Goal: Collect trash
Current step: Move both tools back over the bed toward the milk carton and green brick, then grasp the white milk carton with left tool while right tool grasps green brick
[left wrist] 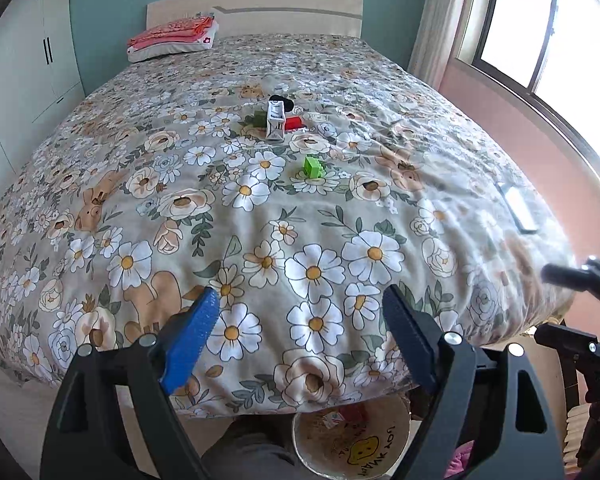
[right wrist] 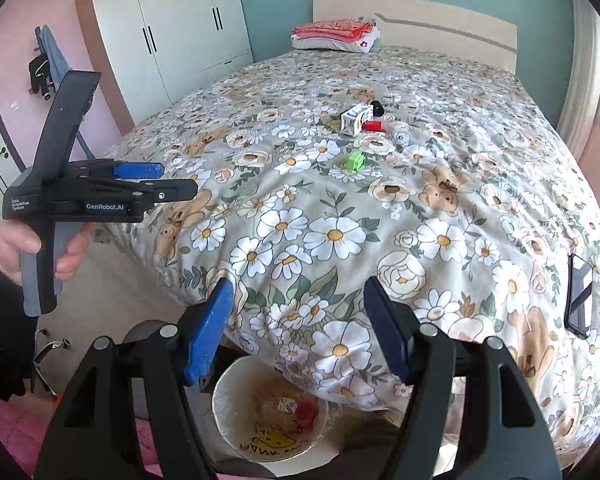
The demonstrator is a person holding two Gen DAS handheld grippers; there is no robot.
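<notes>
Both grippers hovering above the bin at the foot of the bed, empty-handed.

The left gripper (left wrist: 300,312) and right gripper (right wrist: 298,304) are holding their jaws spread, pinching nothing. The remaining trash is lying well ahead, about mid-bed toward the headboard: a white carton (left wrist: 276,122), its long axis running toward the headboard in the left view, touching a red piece (left wrist: 294,123), with a small green block (left wrist: 314,167) nearer. Neither hand is looking clearly closer. The waste bin (right wrist: 224,408) below is already holding scraps.

Both views downward over bed (left wrist: 260,216)
</notes>
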